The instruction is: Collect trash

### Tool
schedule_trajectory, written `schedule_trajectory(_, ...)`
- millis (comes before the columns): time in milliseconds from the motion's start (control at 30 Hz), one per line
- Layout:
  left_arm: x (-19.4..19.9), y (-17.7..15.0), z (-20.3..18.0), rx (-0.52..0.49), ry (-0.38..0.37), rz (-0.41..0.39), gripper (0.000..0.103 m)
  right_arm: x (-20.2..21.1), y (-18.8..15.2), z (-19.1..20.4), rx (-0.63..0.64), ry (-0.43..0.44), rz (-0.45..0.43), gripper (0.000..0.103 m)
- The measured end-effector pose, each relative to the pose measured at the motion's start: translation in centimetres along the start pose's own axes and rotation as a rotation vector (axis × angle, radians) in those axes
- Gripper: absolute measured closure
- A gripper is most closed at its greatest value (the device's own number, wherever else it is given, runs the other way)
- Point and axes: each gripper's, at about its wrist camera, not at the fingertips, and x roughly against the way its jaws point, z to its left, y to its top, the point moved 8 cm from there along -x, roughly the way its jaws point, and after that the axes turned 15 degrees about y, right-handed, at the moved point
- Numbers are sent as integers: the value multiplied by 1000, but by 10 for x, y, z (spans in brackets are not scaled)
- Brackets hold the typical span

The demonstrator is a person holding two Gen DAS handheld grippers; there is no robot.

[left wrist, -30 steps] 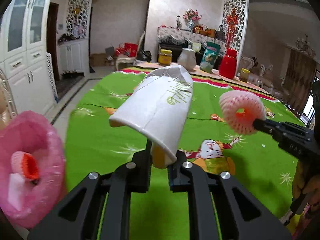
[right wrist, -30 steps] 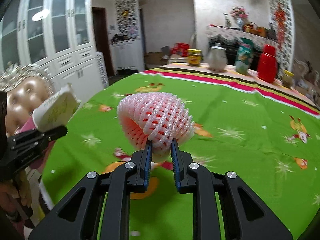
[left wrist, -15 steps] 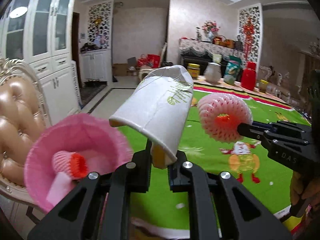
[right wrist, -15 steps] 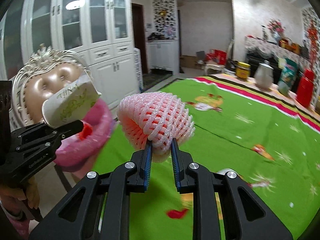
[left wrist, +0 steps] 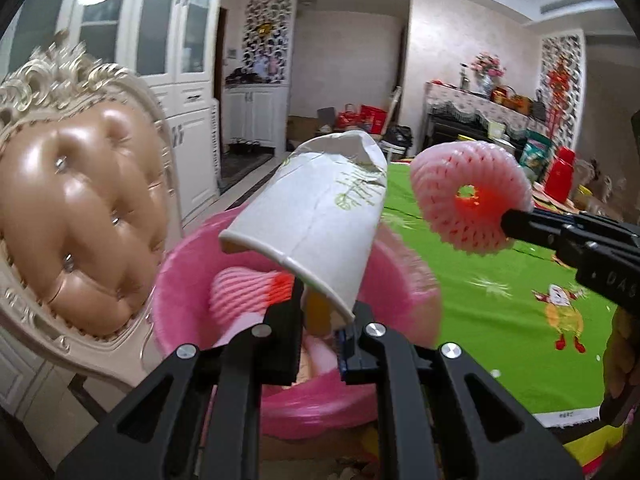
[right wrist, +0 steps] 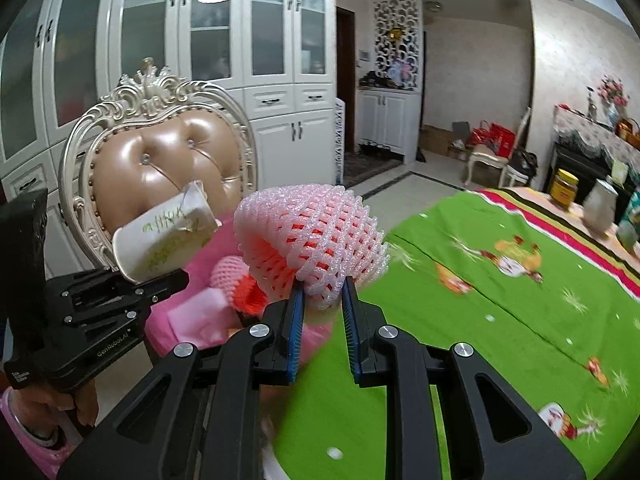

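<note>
**Operator:** Paper cup (left wrist: 316, 220) first. My left gripper (left wrist: 318, 320) has its jaws pressed together on the cup's rim, pinching one wall, so the cup juts forward and up with its torn base end farthest from me. It hangs over the pink bin (left wrist: 192, 264) that sits by the table's edge, in front of the tufted chair (left wrist: 68, 216).

**Spotter:** How does it feel to hold?

**Operator:** I judge it very light and thin-walled, easy to crease. It's already crumpled, so crushing doesn't matter; the rim is the stiffest part and a fair place to take it. It should drop freely once the jaws part.

**Spotter:** And the other side?

**Operator:** My right gripper (right wrist: 320, 312) is pinching the foam fruit net (right wrist: 312, 240) at its lower edge, between the blue pads (right wrist: 296, 332). The net is above the near edge of the green tablecloth (right wrist: 500, 320), just beside the bin, not yet clearly over it. It's soft, springy, almost weightless, and I'd guess the mesh could catch on the ribbed pads.

**Spotter:** Anything in the bin already?

**Operator:** Another foam net (left wrist: 248, 292) lies inside, blurred, with something pale beside it that I can't make out.

**Spotter:** Risk?

**Operator:** A light net may drift or cling rather than fall straight, so I'd want it well over the bin's mouth.
</note>
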Motion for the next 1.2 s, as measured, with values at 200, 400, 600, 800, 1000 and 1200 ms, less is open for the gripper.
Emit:
schedule_trajectory(200,-15,-4,25,31,19,28,90,-30,7,21,45,28,42,83)
schedule_trajectory(400,-28,-4,34,44,28,37,89,-53,4,26,45,36,74,83)
schedule_trajectory(600,-38,-1,34,49,27,48,84,-69,4,26,44,53,99,79)
schedule_trajectory(800,-27,13,42,59,83,-22,28,-71,2,18,40,81,100,36)
schedule_trajectory(1000,10,28,59,67,176,-126,5,-35,9,6,28,62,45,34)
schedule_trajectory(1200,70,46,62,21,285,-217,5,22,22,11,42,101,-32,18)
